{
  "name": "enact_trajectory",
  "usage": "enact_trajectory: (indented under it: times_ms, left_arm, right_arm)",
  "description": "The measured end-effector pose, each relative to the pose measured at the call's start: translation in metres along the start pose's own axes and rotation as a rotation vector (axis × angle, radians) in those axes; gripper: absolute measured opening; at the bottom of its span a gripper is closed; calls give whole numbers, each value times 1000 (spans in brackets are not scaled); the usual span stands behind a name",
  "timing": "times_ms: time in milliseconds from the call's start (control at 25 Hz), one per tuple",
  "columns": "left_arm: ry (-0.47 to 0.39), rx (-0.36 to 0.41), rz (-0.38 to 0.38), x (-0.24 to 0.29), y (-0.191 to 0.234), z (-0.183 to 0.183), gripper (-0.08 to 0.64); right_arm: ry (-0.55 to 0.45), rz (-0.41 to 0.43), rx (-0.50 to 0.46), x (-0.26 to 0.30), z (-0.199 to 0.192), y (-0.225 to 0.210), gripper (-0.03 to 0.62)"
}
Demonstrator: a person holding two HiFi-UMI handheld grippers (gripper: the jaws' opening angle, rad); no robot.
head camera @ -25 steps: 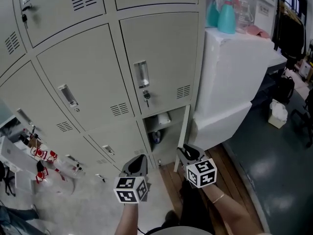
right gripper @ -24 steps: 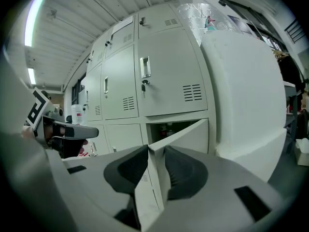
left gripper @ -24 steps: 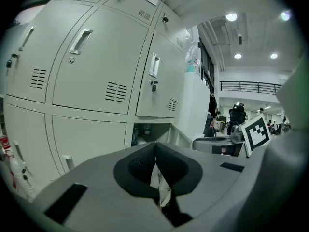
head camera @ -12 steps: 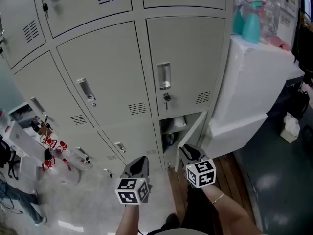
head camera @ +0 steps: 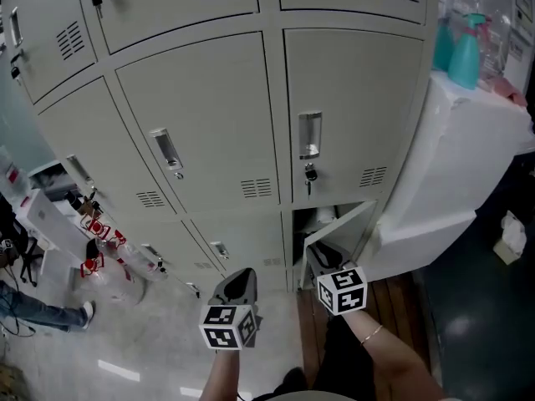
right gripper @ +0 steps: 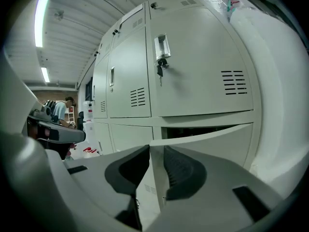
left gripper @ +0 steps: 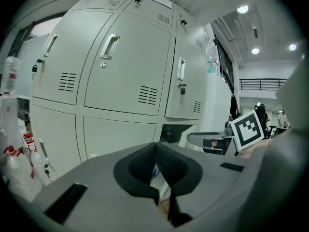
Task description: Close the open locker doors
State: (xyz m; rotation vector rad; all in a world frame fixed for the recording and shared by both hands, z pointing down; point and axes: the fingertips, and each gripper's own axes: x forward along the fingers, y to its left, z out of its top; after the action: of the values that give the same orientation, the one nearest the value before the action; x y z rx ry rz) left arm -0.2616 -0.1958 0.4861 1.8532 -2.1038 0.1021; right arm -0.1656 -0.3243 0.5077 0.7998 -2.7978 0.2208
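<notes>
The bottom right locker's door (head camera: 341, 226) stands partly open, with the dark compartment (head camera: 315, 218) behind it. My right gripper (head camera: 323, 258) is at the door's free edge. In the right gripper view that door edge (right gripper: 150, 151) stands between the jaws of the right gripper (right gripper: 155, 157). The jaws have just been closing, and a gap shows beside the right pad (right gripper: 181, 170). My left gripper (head camera: 242, 276) hangs to the left, before the closed bottom locker. In its own view the left gripper (left gripper: 155, 146) is shut and holds nothing. The other locker doors (head camera: 205, 132) in view are closed.
A white cabinet (head camera: 468, 149) stands right of the lockers with a teal spray bottle (head camera: 464, 57) on top. At the far left an open unit (head camera: 50, 182) holds small red and white items (head camera: 94, 234). A wooden floor strip (head camera: 401, 295) runs under the open door.
Both grippers have moved in toward the lockers. The right gripper has come up to the open door's edge, and the door now stands turned more toward its frame.
</notes>
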Motion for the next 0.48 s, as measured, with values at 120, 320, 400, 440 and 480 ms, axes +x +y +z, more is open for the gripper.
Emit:
enact_trajectory:
  times_ms: [120, 320, 400, 440, 480]
  left_arm:
    - [-4, -8, 16, 6, 7, 3, 20]
    - [-5, -20, 36, 16, 18, 6, 20]
    - [-3, -24, 44, 19, 21, 6, 20]
    - [-3, -26, 47, 21, 23, 7, 20]
    - [-3, -28, 51, 22, 25, 7, 20]
  right_arm:
    - [5, 10, -6, 13, 3, -1, 94]
    - [9, 9, -17, 33, 9, -7, 58]
    - [10, 13, -20, 40, 11, -10, 55]
    - [11, 15, -22, 43, 12, -10, 54]
    - [12, 16, -24, 47, 13, -11, 54]
